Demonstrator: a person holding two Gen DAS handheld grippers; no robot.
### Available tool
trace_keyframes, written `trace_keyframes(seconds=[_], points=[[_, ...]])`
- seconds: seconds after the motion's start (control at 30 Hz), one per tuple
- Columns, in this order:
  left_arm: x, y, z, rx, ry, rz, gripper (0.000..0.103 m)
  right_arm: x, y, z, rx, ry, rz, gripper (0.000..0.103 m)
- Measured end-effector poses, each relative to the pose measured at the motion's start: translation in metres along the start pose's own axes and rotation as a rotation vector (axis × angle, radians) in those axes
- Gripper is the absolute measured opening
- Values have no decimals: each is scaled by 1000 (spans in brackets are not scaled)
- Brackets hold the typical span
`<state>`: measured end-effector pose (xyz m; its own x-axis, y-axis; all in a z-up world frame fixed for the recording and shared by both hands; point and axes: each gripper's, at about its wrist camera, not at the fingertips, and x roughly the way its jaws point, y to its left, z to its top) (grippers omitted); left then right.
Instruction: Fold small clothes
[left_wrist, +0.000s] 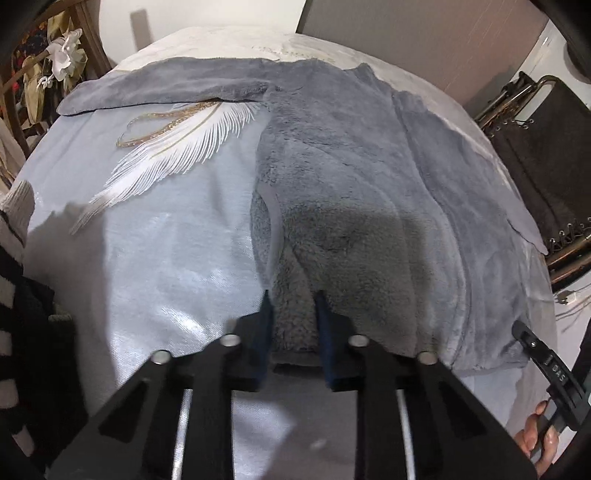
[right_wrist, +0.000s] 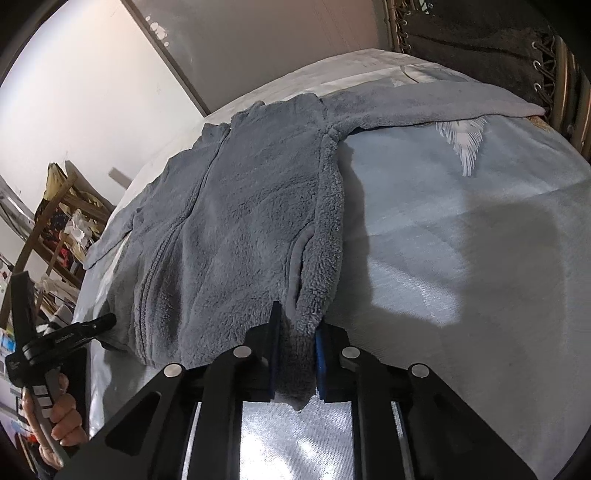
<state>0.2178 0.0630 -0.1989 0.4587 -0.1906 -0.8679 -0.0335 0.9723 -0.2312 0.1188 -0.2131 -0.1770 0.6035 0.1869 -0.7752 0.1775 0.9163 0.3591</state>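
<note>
Both hand-held grippers, left (left_wrist: 293, 314) and right (right_wrist: 297, 332), clamp the grey fleece jacket's (right_wrist: 240, 206) near hem corners.

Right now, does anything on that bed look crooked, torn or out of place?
Nothing looks torn or spilled. The grey fleece jacket lies flat on the pale blue bedspread, both sleeves spread out. Its bottom hem is pinched by the left tool and the right tool.
</note>
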Motion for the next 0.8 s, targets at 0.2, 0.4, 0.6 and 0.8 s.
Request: trace_keyframes(seconds=[0.2, 0.4, 0.6, 0.8], points=[[-9, 8, -16, 27, 14, 24, 14, -1, -1, -3, -36, 41, 3, 14], [-35, 12, -2, 25, -30, 52, 30, -25, 1, 20, -67, -33, -50, 34], [-37, -23, 44, 117, -126, 122, 61, -7, 38, 73, -197, -92, -35, 37], [34, -67, 64, 224, -57, 223, 61, 71, 70, 92, -283, 58, -8, 45]])
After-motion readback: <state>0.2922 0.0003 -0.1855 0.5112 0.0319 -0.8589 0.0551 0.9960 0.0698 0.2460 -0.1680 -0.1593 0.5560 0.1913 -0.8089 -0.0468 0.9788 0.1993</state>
